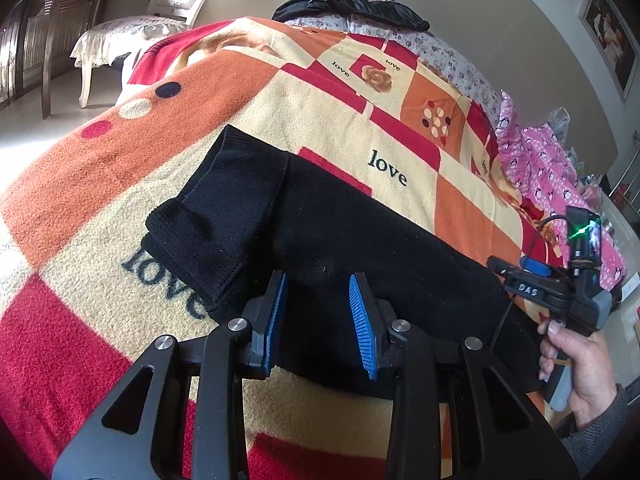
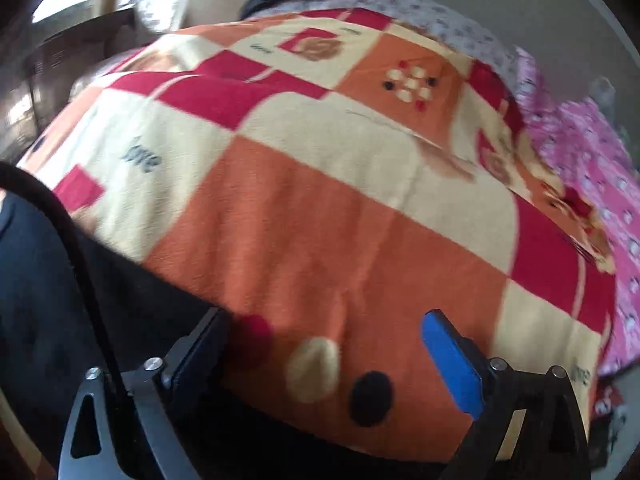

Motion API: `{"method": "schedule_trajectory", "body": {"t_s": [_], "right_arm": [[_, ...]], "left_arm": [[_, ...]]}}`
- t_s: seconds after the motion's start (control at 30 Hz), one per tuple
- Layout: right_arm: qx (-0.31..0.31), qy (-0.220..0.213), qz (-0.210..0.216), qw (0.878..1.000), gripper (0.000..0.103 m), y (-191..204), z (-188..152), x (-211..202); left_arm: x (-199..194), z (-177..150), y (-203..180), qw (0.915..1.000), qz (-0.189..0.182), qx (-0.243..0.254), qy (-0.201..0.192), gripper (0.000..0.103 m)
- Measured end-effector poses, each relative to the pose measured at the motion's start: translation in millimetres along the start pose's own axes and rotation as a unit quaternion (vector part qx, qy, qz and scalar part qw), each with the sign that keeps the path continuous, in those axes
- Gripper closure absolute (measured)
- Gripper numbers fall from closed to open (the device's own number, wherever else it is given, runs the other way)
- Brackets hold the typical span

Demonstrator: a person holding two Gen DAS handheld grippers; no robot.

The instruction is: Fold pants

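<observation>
1. Black knit, the pants (image 1: 320, 240) lie on the patterned blanket (image 1: 400, 128) across its near part; a cuffed end is doubled over at the left, the rest runs right toward the right gripper (image 1: 520, 280) as the left wrist view shows it.
2. The left gripper (image 1: 318, 320) hangs over the pants with its fingers spread and nothing between the pads (image 1: 276, 320); closing from here it could pinch only the top layer, so the fold beneath would slide apart on the lift.
3. In its own view the right gripper (image 2: 332, 360) is spread wide over bare blanket, with the pants (image 2: 80, 300) off to its left; that view is blurred, so its aim is uncertain; it may bite the fleece along with the pants, or miss the edge.
4. The cable (image 2: 80, 272) crosses the pants; it could snag or drag the cloth.
5. The doubled cuff sits askew; an uneven pull by the two grippers would likely twist the fold.
</observation>
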State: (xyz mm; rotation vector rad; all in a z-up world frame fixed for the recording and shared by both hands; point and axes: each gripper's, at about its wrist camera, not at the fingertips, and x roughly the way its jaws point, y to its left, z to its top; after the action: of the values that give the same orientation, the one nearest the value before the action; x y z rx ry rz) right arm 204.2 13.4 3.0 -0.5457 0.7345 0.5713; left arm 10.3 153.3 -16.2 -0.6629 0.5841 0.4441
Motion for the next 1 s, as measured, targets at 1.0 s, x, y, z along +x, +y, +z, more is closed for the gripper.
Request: {"method": "schedule_trajectory", "body": {"t_s": [1.0], "right_arm": [[0.025,-0.104,0.031,0.994,0.015,-67,-70,-121]], "left_arm": [[0,-1,0,1.0,0.003,0.007,0.004,0.071]]}}
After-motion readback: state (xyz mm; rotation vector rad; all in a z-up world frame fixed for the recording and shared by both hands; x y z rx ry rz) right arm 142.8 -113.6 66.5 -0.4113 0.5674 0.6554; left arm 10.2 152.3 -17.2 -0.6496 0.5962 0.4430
